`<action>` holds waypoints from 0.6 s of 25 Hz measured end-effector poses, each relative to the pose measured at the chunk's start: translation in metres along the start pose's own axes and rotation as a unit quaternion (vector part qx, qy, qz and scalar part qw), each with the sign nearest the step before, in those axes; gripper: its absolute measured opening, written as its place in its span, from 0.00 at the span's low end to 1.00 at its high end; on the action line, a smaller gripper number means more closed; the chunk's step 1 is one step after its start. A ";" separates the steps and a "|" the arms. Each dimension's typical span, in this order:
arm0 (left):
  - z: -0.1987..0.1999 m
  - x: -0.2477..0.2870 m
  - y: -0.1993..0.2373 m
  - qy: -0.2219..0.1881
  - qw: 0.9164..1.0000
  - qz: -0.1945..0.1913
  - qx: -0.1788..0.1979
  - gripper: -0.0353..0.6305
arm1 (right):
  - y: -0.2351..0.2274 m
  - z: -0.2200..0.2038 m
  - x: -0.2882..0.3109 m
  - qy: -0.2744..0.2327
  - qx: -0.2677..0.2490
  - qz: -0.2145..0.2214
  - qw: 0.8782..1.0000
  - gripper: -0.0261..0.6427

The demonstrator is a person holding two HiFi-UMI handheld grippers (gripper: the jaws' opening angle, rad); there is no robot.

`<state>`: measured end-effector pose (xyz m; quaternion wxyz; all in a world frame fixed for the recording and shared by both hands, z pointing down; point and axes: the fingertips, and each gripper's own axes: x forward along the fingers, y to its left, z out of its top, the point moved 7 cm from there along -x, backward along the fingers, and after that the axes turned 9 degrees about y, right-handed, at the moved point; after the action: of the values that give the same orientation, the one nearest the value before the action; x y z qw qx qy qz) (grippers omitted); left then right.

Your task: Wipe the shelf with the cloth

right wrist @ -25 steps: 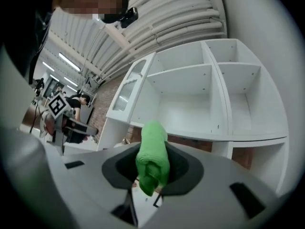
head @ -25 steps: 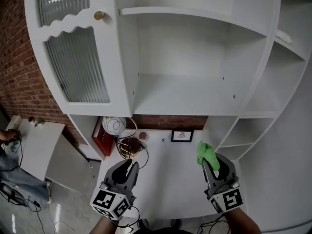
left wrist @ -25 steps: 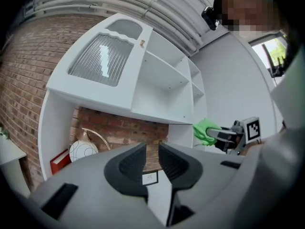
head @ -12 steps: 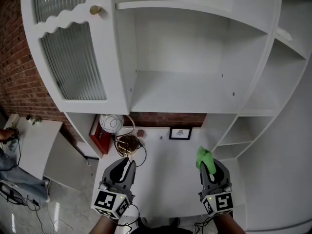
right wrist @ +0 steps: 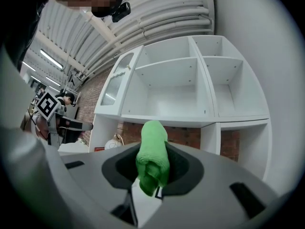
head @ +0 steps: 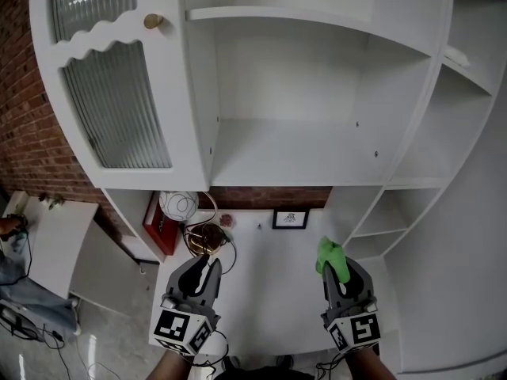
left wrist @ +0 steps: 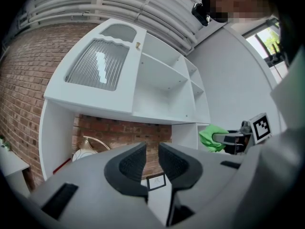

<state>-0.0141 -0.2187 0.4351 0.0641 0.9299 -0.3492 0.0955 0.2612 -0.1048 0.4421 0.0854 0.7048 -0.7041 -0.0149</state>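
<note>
Against the brick wall [head: 24, 133], the white shelf [head: 301, 153] looks unwiped: the green cloth [head: 329, 252] sits pinched in the right gripper's [head: 337, 268] closed fingers well below it, the left gripper's [head: 204, 266] fingers are slightly apart and empty, and all wiping seems ahead.

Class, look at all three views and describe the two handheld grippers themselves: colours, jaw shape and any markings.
The left gripper and the right gripper look alike: grey moulded bodies that taper forward into two dark jaws. The left gripper's inner pads are black and finely ribbed. At the rear, each carries a white marker cube printed with black square patterns.
</note>
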 end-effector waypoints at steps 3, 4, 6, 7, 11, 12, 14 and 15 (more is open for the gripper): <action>0.000 0.000 0.001 0.002 1.000 -0.001 0.000 0.17 | 0.002 0.003 -0.001 -0.005 0.002 0.003 1.000 0.19; -0.001 0.000 0.001 0.001 1.000 -0.002 0.000 0.17 | 0.003 0.004 -0.001 -0.005 0.001 0.004 1.000 0.19; -0.004 0.001 0.002 -0.014 1.000 -0.006 -0.001 0.17 | 0.004 0.004 -0.002 -0.006 -0.003 0.006 1.000 0.19; -0.006 0.001 0.003 -0.021 1.000 -0.008 -0.002 0.17 | 0.005 0.004 -0.002 -0.006 -0.003 0.007 1.000 0.19; -0.006 -0.002 0.003 -0.022 1.000 -0.007 0.000 0.17 | 0.006 0.004 -0.003 -0.007 0.003 0.008 1.000 0.19; -0.005 -0.003 0.002 -0.017 1.000 -0.006 0.000 0.17 | 0.006 0.004 -0.004 -0.007 0.003 0.009 1.000 0.19; -0.003 -0.004 0.001 -0.010 1.000 -0.004 0.001 0.17 | 0.007 0.005 -0.005 -0.008 0.002 0.010 1.000 0.19; -0.003 -0.004 0.001 -0.010 1.000 -0.003 0.001 0.17 | 0.007 0.005 -0.005 -0.009 0.002 0.010 1.000 0.19</action>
<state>-0.0181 -0.2161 0.4371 0.0600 0.9321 -0.3466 0.0862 0.2532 -0.1003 0.4374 0.0779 0.6976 -0.7120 -0.0190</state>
